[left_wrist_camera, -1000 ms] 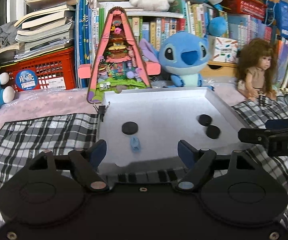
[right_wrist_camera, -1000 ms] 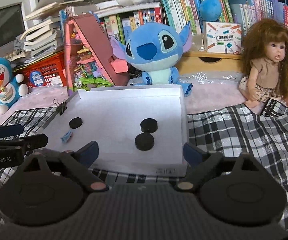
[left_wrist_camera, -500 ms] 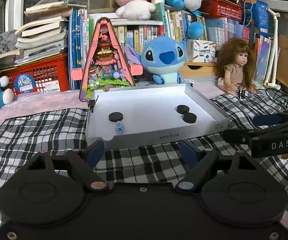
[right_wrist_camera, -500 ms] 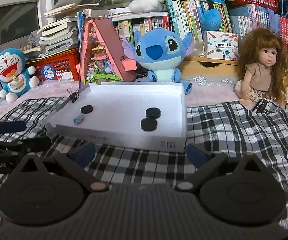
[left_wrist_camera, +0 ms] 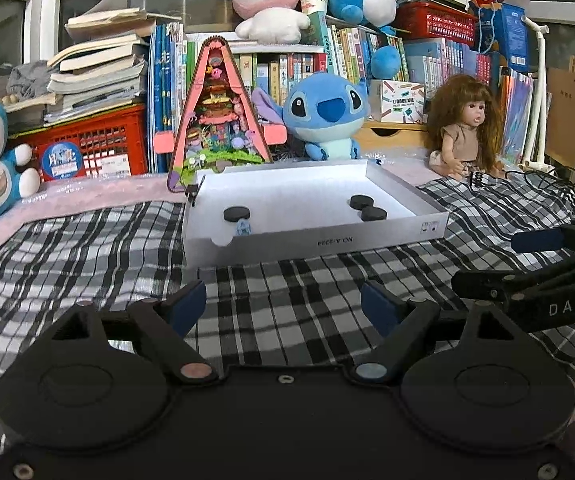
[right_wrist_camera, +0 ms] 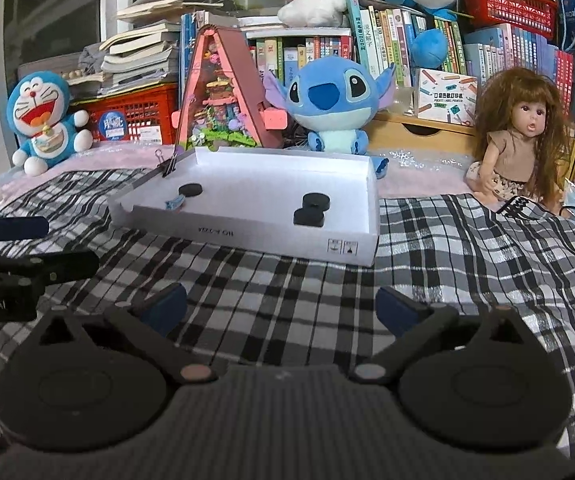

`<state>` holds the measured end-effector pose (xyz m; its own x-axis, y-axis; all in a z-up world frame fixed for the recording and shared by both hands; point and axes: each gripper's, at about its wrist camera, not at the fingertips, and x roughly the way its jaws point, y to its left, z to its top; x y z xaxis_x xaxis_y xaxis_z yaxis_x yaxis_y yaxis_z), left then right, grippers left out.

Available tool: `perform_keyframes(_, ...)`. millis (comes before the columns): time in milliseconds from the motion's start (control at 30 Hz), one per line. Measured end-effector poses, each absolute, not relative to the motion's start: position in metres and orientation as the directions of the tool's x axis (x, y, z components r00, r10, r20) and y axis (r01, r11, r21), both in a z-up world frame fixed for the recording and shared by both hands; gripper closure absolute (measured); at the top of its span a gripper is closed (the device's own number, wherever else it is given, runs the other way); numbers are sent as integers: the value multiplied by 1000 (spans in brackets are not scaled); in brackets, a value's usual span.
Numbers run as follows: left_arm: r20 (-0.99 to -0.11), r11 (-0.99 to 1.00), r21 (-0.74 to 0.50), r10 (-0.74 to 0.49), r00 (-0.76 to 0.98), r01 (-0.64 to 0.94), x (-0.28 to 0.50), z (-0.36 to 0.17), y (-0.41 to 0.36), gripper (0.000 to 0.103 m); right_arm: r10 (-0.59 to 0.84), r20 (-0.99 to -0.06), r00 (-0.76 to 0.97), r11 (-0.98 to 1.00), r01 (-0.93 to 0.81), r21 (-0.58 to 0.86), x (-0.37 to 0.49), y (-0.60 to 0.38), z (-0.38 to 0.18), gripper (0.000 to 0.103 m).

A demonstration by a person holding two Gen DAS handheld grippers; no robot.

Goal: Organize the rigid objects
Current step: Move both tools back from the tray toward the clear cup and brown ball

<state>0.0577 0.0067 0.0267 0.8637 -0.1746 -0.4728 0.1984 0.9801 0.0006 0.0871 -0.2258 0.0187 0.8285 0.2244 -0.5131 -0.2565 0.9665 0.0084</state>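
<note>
A shallow white box point(left_wrist_camera: 315, 242) lies on a checked cloth. Inside it are one black disc point(left_wrist_camera: 236, 213) on the left, a pair of black discs point(left_wrist_camera: 367, 208) on the right, and a small blue clip point(left_wrist_camera: 242, 227) by the front wall. My left gripper point(left_wrist_camera: 283, 302) hangs open over the cloth, short of the box, with nothing between its fingers. My right gripper point(right_wrist_camera: 281, 306) is also open and empty, in front of the box point(right_wrist_camera: 247, 240). From that side I see the lone disc point(right_wrist_camera: 190, 189), the pair point(right_wrist_camera: 311, 209) and the clip point(right_wrist_camera: 174, 201). The grippers stand side by side.
A black binder clip point(right_wrist_camera: 166, 166) grips the box's left rim. Behind the box stand a pink triangular diorama point(left_wrist_camera: 219, 120), a blue plush point(left_wrist_camera: 327, 116), a doll point(left_wrist_camera: 467, 128), a red crate point(left_wrist_camera: 87, 144) and shelves of books. A cable point(left_wrist_camera: 543, 178) lies at the right.
Both grippers have drawn back from the box, which now looks smaller and farther away. Checked cloth now fills the space under their fingers. The box's contents have not moved.
</note>
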Motion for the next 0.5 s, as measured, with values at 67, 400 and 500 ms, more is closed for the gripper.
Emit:
perform_keyframes(67,-474,981,-1,-170,864,193,54,25,8,20,221,-516,827,966,-257,2,84,-226,17,0)
perform_keyframes(400,-489,981,14,-160,858,191,38,16,9,20,216,-526,822,968,-251,4,68,-228,7,0)
perform_keyframes(500,-492,982,10,-157,856,186,34,14,11,20,217,-531,819,967,-254,4,65,-226,4,0)
